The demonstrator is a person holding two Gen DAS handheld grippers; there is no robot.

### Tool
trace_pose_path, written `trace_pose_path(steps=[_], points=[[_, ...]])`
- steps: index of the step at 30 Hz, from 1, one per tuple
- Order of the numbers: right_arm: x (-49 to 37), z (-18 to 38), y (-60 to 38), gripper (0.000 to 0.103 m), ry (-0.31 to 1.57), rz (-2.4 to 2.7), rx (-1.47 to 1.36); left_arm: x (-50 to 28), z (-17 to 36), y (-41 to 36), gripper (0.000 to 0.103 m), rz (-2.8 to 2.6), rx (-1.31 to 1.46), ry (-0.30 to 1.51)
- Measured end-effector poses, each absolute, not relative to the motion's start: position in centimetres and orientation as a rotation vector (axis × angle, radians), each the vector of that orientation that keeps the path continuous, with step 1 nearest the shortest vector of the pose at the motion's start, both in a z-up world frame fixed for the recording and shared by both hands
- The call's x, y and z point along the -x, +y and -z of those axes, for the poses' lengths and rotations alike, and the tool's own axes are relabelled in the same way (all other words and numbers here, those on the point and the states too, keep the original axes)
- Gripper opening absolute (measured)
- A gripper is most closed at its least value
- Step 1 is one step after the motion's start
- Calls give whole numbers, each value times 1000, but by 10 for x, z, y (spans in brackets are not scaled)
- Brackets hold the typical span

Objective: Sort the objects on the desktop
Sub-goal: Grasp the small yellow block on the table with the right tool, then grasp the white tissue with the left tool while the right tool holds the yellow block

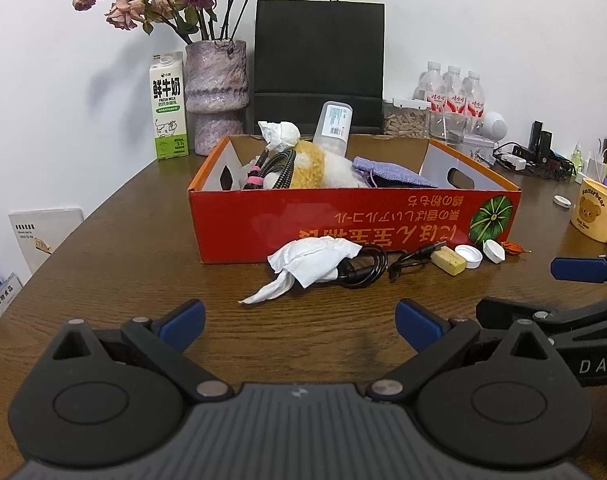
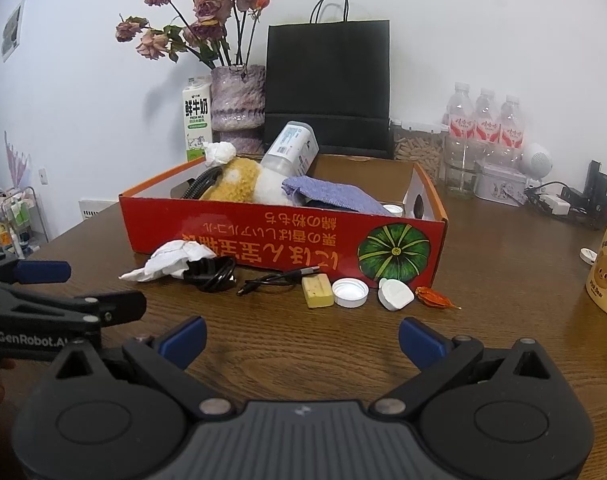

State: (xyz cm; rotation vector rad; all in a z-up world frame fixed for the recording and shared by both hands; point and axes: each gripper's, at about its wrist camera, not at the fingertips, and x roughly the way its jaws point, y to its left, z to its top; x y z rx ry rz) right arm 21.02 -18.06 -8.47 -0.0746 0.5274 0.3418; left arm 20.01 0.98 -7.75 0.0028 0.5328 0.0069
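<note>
Both grippers hover low over the wooden table (image 1: 123,216) with their blue-padded fingers spread wide and nothing between them: the left gripper (image 1: 300,326) and the right gripper (image 2: 302,338) sit side by side, each showing at the edge of the other's view. Just ahead of the left fingers lies a crumpled white tissue (image 1: 309,262), touching a coiled black cable (image 1: 363,268). Ahead of the right fingers, in a row along the box front, are a loose black USB cable (image 2: 275,280), a yellow eraser block (image 2: 317,290), a white bottle cap (image 2: 350,293), a white lid (image 2: 395,294) and a dried orange husk (image 2: 435,297). Beyond these stands the red cardboard box (image 1: 343,224), already holding a plush toy (image 1: 315,168), a purple pouch (image 1: 387,172), a clear bottle (image 1: 333,126), cables and another tissue. Far right of the fingers is a yellow mug (image 1: 593,210).
</note>
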Motion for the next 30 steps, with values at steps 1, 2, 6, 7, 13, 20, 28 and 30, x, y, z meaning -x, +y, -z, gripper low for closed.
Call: trace_pose_path(steps=[1, 2, 6, 7, 13, 20, 28, 30], points=[[-211, 85, -180, 101, 529, -343, 77, -201, 77, 10, 103, -6, -2, 532], [-212, 85, -180, 101, 530, -345, 81, -202, 76, 11, 103, -3, -1, 532], [-218, 84, -178, 96, 537, -353, 97, -213, 72, 16, 103, 9, 5, 544], [-221, 84, -177, 95, 538, -357, 102, -218, 71, 17, 103, 12, 7, 548], [-248, 79, -175, 72, 564, -370, 128, -244, 66, 21, 102, -23, -13, 558], [-278, 80, -169, 34, 600, -395, 156, -271, 67, 21, 84, 10, 16, 594], [-299, 93, -160, 26, 645, -407, 160, -288, 80, 27, 60, 40, 76, 639], [-298, 95, -159, 24, 634, -402, 165, -291, 85, 32, 42, 57, 114, 663]])
